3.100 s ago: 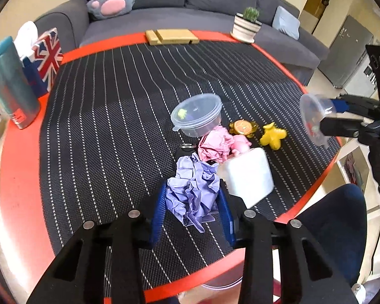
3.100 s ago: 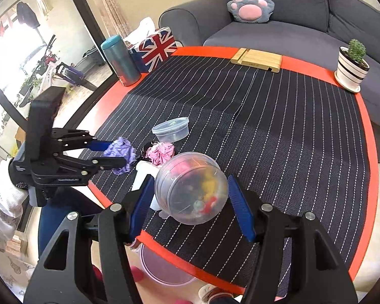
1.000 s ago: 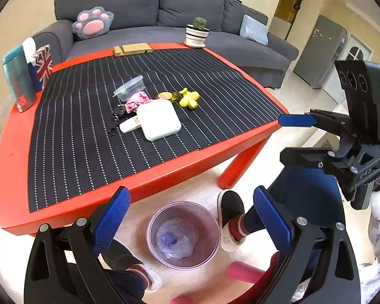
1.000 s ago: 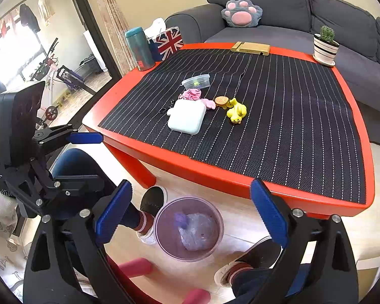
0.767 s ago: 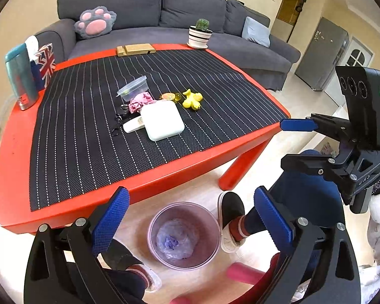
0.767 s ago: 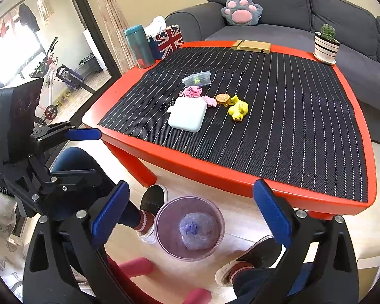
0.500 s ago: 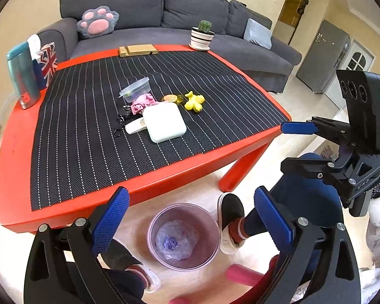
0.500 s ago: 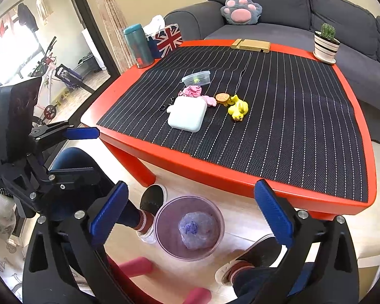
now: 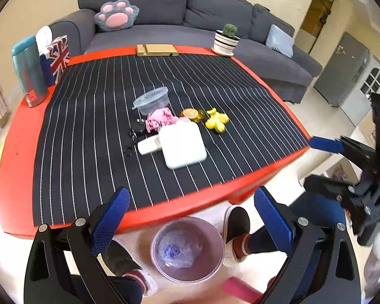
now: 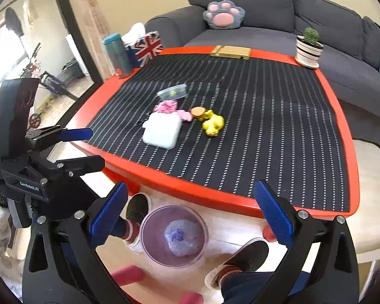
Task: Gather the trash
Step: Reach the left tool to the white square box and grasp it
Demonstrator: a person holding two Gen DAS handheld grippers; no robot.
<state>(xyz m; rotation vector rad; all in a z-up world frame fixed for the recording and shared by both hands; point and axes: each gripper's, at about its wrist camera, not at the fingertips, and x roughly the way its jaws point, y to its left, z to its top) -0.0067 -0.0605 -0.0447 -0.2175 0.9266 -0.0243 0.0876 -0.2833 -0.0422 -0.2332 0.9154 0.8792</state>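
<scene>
— Hanging wide apart and empty, the left hand-held gripper sits above the floor at the near edge of the desk, right over the trash bin.

— And the right hand-held gripper?

— Same: blue pads spread, nothing between them, poised over that bin from the other side. Each one shows at the edge of the other's view.

— What's in the bin?

— A crumpled clear plastic piece with a purple paper wad inside it, lying on the bottom. A person's shoes stand on the floor just beside the bin.

— What's left on the desk?

— On the striped black mat, a pink crumpled paper lies between a lidded clear container and a white square box, touching the box. Near them are a yellow toy and an orange round item.

— Farther out?

— A teal tumbler and a flag-print tissue box at the far left corner, a potted cactus at the far right, and a grey sofa behind.
</scene>
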